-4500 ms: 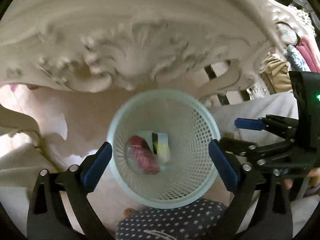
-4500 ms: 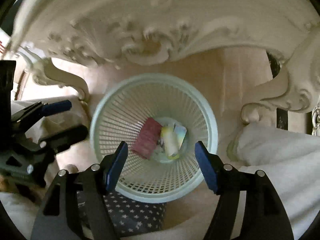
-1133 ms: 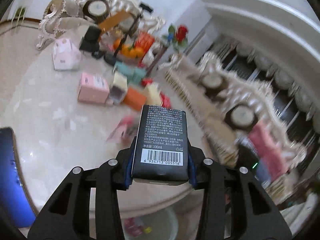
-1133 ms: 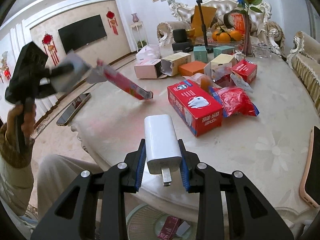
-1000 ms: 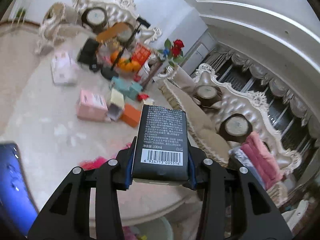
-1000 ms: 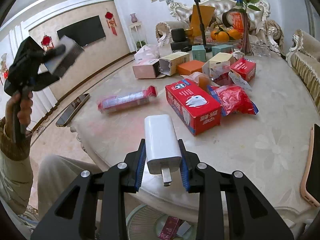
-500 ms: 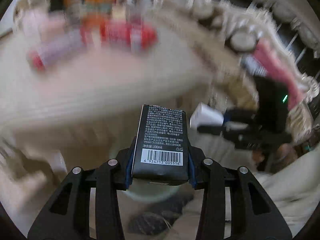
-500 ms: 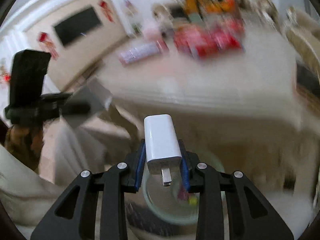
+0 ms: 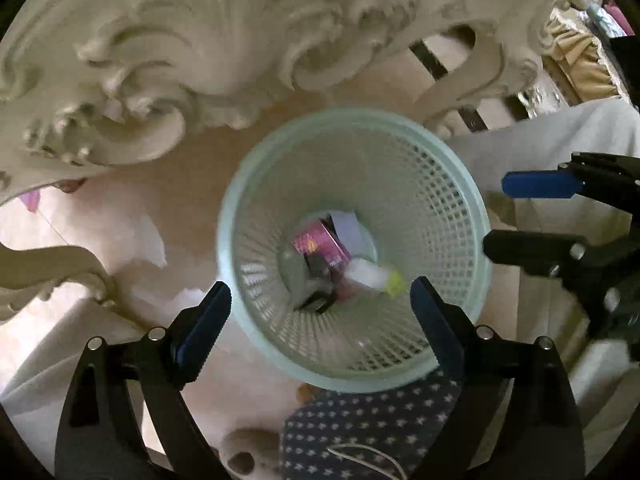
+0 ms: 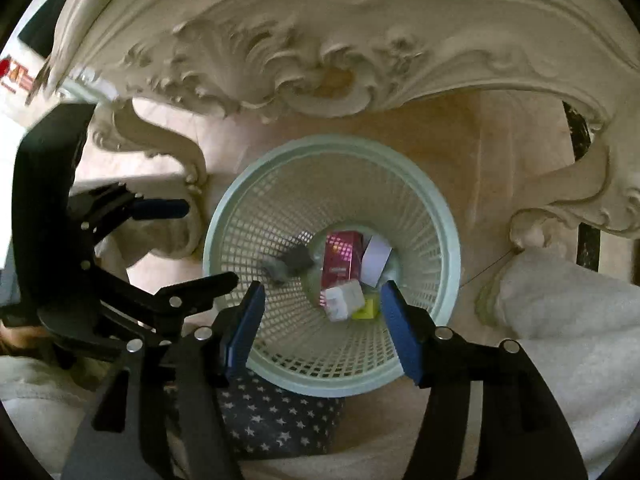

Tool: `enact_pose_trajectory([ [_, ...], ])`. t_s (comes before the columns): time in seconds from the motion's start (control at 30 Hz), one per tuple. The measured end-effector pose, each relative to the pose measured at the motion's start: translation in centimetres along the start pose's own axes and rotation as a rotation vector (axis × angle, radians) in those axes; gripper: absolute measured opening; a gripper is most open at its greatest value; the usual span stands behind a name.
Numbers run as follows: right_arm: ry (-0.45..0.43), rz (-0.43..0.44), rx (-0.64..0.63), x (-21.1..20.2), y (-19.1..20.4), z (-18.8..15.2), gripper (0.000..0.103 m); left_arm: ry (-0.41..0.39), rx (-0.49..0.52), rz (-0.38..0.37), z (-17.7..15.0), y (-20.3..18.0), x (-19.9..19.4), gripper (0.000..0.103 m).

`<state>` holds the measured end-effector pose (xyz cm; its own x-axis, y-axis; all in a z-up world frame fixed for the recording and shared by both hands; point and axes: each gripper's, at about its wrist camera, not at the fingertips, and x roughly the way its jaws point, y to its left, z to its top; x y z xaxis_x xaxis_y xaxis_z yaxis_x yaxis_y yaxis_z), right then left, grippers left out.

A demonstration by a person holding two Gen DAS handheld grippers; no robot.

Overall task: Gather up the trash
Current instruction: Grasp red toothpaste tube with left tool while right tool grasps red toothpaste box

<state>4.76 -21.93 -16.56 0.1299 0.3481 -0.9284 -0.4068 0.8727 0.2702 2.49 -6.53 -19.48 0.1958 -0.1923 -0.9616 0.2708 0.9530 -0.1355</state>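
Hovering over basket (image 10: pixel 440 216): left gripper (image 9: pixel 320 312), right gripper (image 10: pixel 322 312) just opened (nothing between).

The left gripper (image 9: pixel 320 300) pointed steeply down over a pale green mesh basket (image 9: pixel 452 184), its blue-padded jaws having just been opening, spread wide with nothing between them. Beyond the fingertips, at the basket's bottom, lay a pink box (image 9: pixel 318 244), a white card (image 9: pixel 347 222), a blurred dark box (image 9: pixel 316 284) and a blurred white charger (image 9: pixel 366 272) beside something yellow (image 9: pixel 394 280). To the right of the fingers the right gripper (image 9: pixel 516 212) reached in sideways, jaws apart. Ahead of the basket curved a carved cream table apron (image 9: pixel 224 40). Beneath the fingers showed star-printed fabric (image 9: pixel 360 424).
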Motion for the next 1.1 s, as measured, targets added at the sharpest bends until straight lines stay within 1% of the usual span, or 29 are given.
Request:
enact_pose_trajectory([
  [0.07, -0.028, -0.002, 0.019, -1.3, -0.5, 0.0, 0.057, -0.039, -0.008, -0.023, -0.2, 0.1, -0.9, 0.091],
  [0.17, -0.112, 0.020, -0.002, -5.1, -0.2, -0.2, 0.057, -0.142, 0.015, -0.026, -0.7, 0.1, -4.4, 0.091],
  [0.2, -0.167, 0.034, -0.024, -7.4, 0.2, -0.1, 0.057, -0.183, 0.023, -0.017, -0.9, 0.1, -6.4, 0.091],
  [0.23, -0.214, 0.038, -0.040, -9.0, 0.6, 0.1, 0.057, -0.219, 0.028, -0.025, -1.1, 0.2, -8.4, 0.091],
  [0.3, -0.332, 0.045, -0.080, -12.4, 1.2, 0.9, 0.057, -0.299, 0.052, -0.058, -1.0, 0.7, -12.9, 0.091],
  [0.33, -0.409, 0.041, -0.116, -14.4, 1.5, 1.6, 0.057, -0.348, 0.064, -0.045, -0.7, 1.2, -14.9, 0.091],
  [0.37, -0.485, 0.034, -0.162, -16.1, 1.9, 2.6, 0.057, -0.393, 0.074, -0.017, -0.3, 1.8, -16.8, 0.091],
  [0.43, -0.585, 0.044, -0.266, -17.7, 2.5, 5.1, 0.057, -0.476, 0.099, 0.081, 1.5, 3.8, -20.2, 0.091],
  [0.47, -0.614, 0.026, -0.321, -17.9, 2.9, 6.9, 0.057, -0.520, 0.105, 0.151, 2.9, 5.1, -21.7, 0.091],
  [0.53, -0.636, -0.002, -0.378, -17.5, 3.3, 10.4, 0.057, -0.566, 0.106, 0.235, 5.3, 7.2, -22.9, 0.091],
  [0.57, -0.626, 0.009, -0.395, -17.2, 3.4, 12.3, 0.057, -0.577, 0.104, 0.256, 6.6, 8.3, -23.2, 0.091],
  [0.6, -0.618, 0.018, -0.403, -16.9, 3.3, 13.6, 0.057, -0.568, 0.099, 0.255, 8.2, 9.7, -23.3, 0.091],
  [0.63, -0.603, 0.024, -0.414, -16.5, 3.5, 15.3, 0.057, -0.563, 0.095, 0.243, 9.6, 10.9, -23.4, 0.091],
  [0.7, -0.575, 0.024, -0.448, -15.8, 3.9, 17.6, 0.057, -0.548, 0.094, 0.210, 11.9, 12.9, -23.2, 0.091],
  [0.77, -0.570, -0.001, -0.473, -15.5, 4.2, 18.5, 0.057, -0.518, 0.098, 0.202, 13.6, 14.6, -22.5, 0.091],
  [0.87, -0.536, 0.016, -0.477, -15.1, 4.2, 20.3, 0.057, -0.477, 0.123, 0.204, 15.1, 15.3, -21.5, 0.091],
  [0.9, -0.524, 0.022, -0.475, -14.9, 4.4, 20.2, 0.057, -0.467, 0.142, 0.202, 15.8, 15.3, -21.0, 0.091],
  [1.0, -0.499, -0.014, -0.484, -14.0, 4.6, 21.0, 0.057, -0.426, 0.175, 0.194, 16.9, 15.2, -19.3, 0.091],
  [1.1, -0.482, -0.049, -0.498, -13.2, 4.9, 21.6, 0.057, -0.385, 0.210, 0.213, 17.8, 14.9, -18.2, 0.091],
])
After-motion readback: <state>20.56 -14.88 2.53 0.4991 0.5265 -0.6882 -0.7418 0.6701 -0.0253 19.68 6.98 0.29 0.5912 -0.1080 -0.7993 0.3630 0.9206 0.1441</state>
